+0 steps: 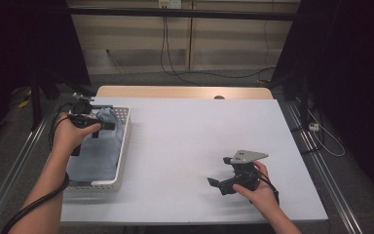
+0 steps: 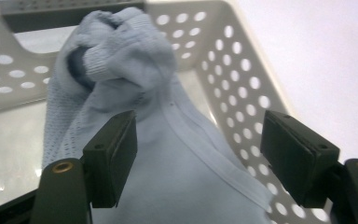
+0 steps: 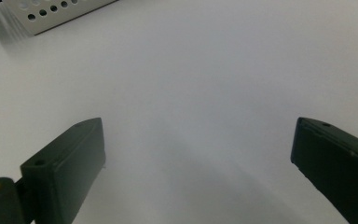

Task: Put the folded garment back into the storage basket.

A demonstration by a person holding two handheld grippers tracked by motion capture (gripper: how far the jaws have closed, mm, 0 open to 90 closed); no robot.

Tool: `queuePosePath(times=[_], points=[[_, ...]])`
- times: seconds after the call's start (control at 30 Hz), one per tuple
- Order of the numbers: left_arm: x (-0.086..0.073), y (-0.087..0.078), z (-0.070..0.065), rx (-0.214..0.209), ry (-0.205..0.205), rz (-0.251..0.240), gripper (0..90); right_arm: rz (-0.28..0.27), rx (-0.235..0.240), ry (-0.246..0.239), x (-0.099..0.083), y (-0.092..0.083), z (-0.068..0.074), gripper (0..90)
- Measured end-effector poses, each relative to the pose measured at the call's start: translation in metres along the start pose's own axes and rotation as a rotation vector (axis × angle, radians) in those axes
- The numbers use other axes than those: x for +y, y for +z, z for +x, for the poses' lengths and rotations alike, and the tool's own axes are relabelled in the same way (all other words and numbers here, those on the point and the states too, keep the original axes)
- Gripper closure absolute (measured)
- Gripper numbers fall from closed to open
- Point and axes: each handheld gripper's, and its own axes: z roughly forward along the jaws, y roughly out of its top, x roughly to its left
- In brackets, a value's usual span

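Observation:
A light blue knitted garment (image 1: 100,144) lies bunched in a white perforated basket (image 1: 121,146) at the table's left. My left gripper (image 1: 111,116) hovers over the garment's far end, open. In the left gripper view its jaws (image 2: 200,140) stand apart above the cloth (image 2: 135,93), with the pads clear of it and the basket wall (image 2: 242,74) behind. My right gripper (image 1: 219,170) is held low over the bare tabletop at the front right, open with nothing between its jaws (image 3: 198,154).
The white tabletop (image 1: 190,131) stretches between the basket and my right hand. A corner of the basket (image 3: 51,14) lies far off in the right gripper view. Metal rails run along both table sides, and cables lie on the floor behind.

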Motion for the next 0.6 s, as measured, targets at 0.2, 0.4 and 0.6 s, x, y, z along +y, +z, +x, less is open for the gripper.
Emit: queuePosePath(times=[0.2, 0.4, 0.6], points=[[0.003, -0.003, -0.017, -0.037, 0.049, 0.004, 24.9, -0.007, -0.008, 0.005, 0.0, -0.004, -0.001, 2.7], [0.006, -0.003, -0.036, -0.09, 0.09, 0.001, 23.8, -0.011, -0.013, 0.011, -0.001, -0.005, -0.003, 2.8], [0.007, 0.0, -0.048, -0.121, 0.122, 0.027, 23.0, -0.013, -0.014, 0.009, -0.001, -0.006, -0.003, 2.8]])
